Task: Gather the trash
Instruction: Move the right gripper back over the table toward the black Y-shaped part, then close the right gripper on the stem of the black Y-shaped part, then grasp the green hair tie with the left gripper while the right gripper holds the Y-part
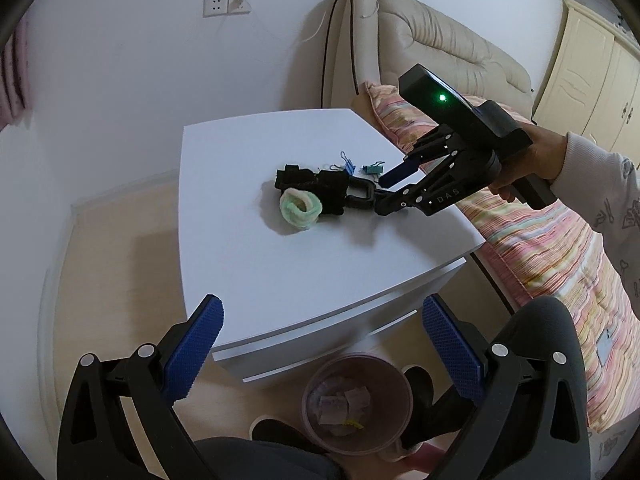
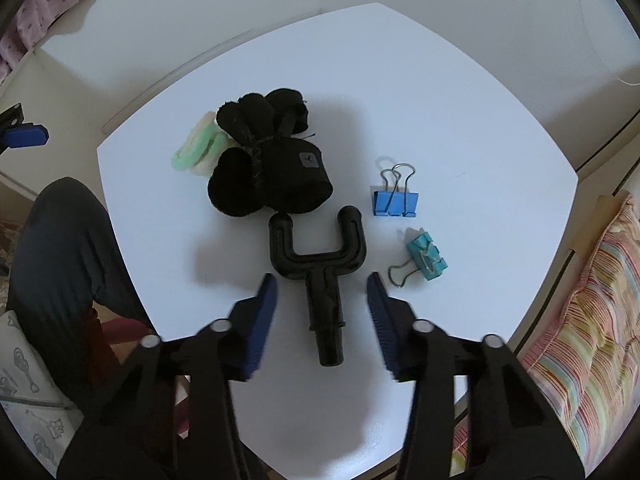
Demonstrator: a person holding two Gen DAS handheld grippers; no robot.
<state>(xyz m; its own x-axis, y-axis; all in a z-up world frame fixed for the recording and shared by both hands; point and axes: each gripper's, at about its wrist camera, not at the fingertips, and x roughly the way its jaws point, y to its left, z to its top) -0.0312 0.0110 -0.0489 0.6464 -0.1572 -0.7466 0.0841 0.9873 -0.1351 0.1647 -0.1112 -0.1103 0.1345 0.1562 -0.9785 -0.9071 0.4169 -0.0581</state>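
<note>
On the counter (image 2: 460,92), right wrist view: fabric bundle (image 2: 268,168) at centre, fuzzy ring (image 2: 196,148) touching its left side, forked plastic piece (image 2: 320,264) just in front with its prongs toward the bundle. Two binder clips to the right of the fork, one binder clip (image 2: 396,200) behind the other binder clip (image 2: 424,260). Bin (image 1: 356,404) on the floor below the counter's near edge, scraps inside; bed (image 1: 540,240) alongside the counter's right edge.

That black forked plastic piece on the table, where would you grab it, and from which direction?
Probably by its straight stem, from above. The forked piece lies flat on the table, and the stem is its narrowest, straightest part, clear of the black cloth bundle that the prongs nearly touch. The right gripper already hangs over it, jaws either side of the stem, not yet pressing.
</note>
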